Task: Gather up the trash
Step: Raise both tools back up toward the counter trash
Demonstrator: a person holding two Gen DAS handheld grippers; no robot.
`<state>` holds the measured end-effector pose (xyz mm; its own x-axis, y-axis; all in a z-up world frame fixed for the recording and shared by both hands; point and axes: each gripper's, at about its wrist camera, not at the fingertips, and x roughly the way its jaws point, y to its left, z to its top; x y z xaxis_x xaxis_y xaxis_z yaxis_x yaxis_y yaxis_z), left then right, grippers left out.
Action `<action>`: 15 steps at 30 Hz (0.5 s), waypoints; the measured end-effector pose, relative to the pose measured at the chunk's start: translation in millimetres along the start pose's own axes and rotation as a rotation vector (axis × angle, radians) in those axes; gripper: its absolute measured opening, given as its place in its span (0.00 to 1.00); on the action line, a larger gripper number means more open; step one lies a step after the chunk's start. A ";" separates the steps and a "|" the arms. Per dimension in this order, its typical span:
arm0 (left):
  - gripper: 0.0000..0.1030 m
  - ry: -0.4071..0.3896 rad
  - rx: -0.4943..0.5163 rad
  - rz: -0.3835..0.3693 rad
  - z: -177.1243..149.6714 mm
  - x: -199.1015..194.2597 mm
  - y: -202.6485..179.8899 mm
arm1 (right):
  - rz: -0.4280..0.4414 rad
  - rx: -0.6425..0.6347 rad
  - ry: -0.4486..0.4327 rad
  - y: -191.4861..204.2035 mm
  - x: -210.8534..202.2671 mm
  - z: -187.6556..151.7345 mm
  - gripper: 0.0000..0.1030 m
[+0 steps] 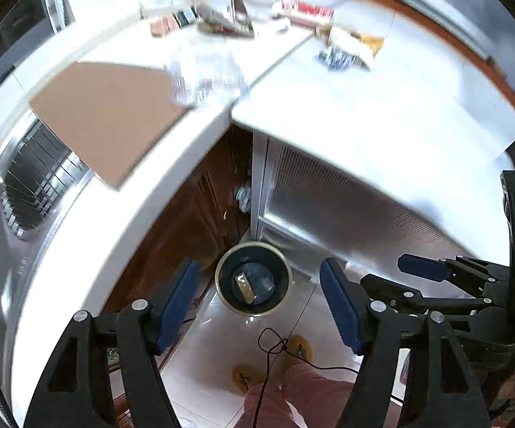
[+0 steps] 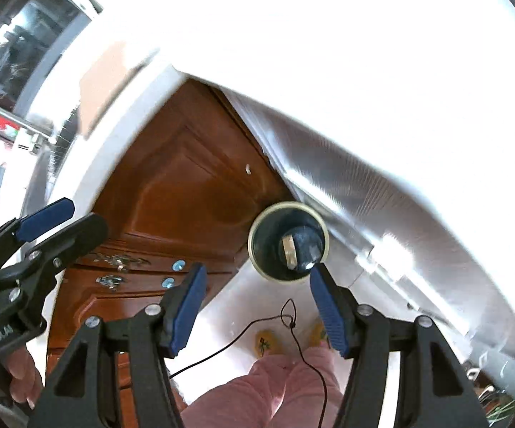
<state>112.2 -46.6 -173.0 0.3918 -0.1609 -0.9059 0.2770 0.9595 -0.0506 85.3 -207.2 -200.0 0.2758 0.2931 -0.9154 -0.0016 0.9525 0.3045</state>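
- The bin (image 1: pixel 253 278) stood on the floor (image 1: pixel 218 339), down in the corner where the two parts of the bench (image 1: pixel 346 107) met.
- Some trash (image 1: pixel 253 281) lay inside the bin.
- A flat board (image 1: pixel 111 114) lay on the left part of the bench, sticking out over its edge.
- A crumpled bag (image 1: pixel 203 78) lay just right of the board.
- Boxes and wrappers (image 1: pixel 303 10) lay far back on the bench.
- A sink (image 1: pixel 11 178) sat left of the board.
- A thin cord (image 1: pixel 271 353) hung near the bin.
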 end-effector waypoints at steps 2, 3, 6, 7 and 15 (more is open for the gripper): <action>0.70 -0.027 -0.003 -0.002 7.0 -23.0 -2.6 | 0.019 -0.009 -0.033 1.2 -24.7 5.8 0.59; 0.71 -0.040 -0.005 -0.002 10.0 -32.3 -4.1 | 0.025 -0.013 -0.047 0.8 -32.7 7.5 0.59; 0.72 -0.079 -0.019 0.002 21.8 -62.3 -6.0 | 0.048 -0.030 -0.100 0.3 -59.7 14.8 0.59; 0.73 -0.094 -0.026 0.003 25.2 -71.8 -6.7 | 0.053 -0.038 -0.121 -0.4 -68.9 18.3 0.59; 0.76 -0.151 -0.105 -0.033 47.6 -110.4 -3.8 | 0.081 -0.098 -0.198 3.2 -109.0 44.6 0.67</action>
<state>109.6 -43.5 -52.7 0.5135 -0.2177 -0.8300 0.2016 0.9708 -0.1299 98.1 -239.7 -87.5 0.4543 0.3564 -0.8165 -0.1221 0.9328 0.3392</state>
